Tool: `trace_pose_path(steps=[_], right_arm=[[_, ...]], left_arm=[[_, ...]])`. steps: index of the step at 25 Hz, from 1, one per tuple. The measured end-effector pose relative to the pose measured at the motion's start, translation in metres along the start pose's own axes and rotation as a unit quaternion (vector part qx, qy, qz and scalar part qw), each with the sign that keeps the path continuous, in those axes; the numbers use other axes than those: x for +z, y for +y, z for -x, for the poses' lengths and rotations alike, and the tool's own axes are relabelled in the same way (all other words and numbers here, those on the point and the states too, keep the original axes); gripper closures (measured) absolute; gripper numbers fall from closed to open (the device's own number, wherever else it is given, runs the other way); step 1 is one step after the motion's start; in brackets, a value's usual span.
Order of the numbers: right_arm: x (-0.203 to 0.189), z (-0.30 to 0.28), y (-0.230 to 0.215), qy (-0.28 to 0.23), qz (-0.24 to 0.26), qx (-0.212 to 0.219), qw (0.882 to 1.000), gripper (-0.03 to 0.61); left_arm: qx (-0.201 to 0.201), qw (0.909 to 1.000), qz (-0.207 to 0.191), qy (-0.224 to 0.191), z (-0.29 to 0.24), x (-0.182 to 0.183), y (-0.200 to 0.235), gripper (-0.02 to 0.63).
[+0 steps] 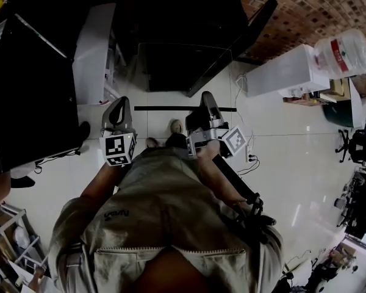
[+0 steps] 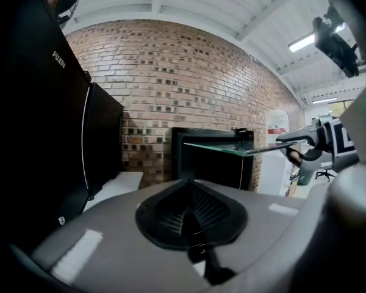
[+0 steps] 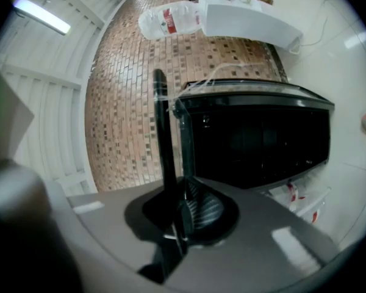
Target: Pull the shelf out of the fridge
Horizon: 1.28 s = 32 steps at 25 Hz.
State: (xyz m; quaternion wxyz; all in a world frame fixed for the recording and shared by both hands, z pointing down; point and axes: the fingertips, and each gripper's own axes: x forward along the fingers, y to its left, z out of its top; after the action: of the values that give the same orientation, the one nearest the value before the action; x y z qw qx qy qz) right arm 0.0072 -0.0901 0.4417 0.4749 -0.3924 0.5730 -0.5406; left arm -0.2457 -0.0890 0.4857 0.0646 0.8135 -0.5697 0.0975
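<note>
Glass shelf and black fridge look to be apart. In the head view the shelf shows edge-on as a thin dark line in front of the fridge's open mouth, between the fridge and the person. A strip of white floor is visible between the two. So I judge the pull itself done, or all but done, since no end of the shelf seems to sit inside the fridge.

The right gripper has its jaws clamped on the shelf's dark edge, on the side away from the fridge. The left gripper view shows the shelf hanging roughly level at about the height of the fridge's top, running out to the right gripper on the fridge's right.

The left gripper hangs in front of the fridge towards its left. Its jaws are together with nothing between them, and it is well apart from the shelf.

The fridge door stands open, swung to the fridge's right.

What remains, as I read it, is to carry the shelf clear and set it down. It hangs from one edge only, so a second grip from the left gripper might steady it. No view shows an obvious place to put it.
</note>
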Motion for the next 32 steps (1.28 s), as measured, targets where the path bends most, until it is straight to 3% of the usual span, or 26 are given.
trace_pose_path(steps=[12, 20, 26, 32], right_arm=[[0.002, 0.046, 0.038, 0.033, 0.003, 0.04, 0.999, 0.561], [0.034, 0.082, 0.048, 0.061, 0.004, 0.047, 0.997, 0.561], [0.052, 0.103, 0.046, 0.079, 0.002, 0.054, 0.995, 0.561], [0.041, 0.111, 0.052, 0.071, 0.007, 0.058, 0.996, 0.56]], left_arm=[[0.012, 0.9997, 0.003, -0.02, 0.02, 0.011, -0.036, 0.607], [0.027, 0.9994, -0.012, -0.019, 0.045, 0.025, -0.101, 0.607], [0.039, 0.9991, -0.014, -0.007, 0.06, 0.015, -0.139, 0.607], [0.038, 0.9992, -0.009, -0.012, 0.072, 0.013, -0.131, 0.607]])
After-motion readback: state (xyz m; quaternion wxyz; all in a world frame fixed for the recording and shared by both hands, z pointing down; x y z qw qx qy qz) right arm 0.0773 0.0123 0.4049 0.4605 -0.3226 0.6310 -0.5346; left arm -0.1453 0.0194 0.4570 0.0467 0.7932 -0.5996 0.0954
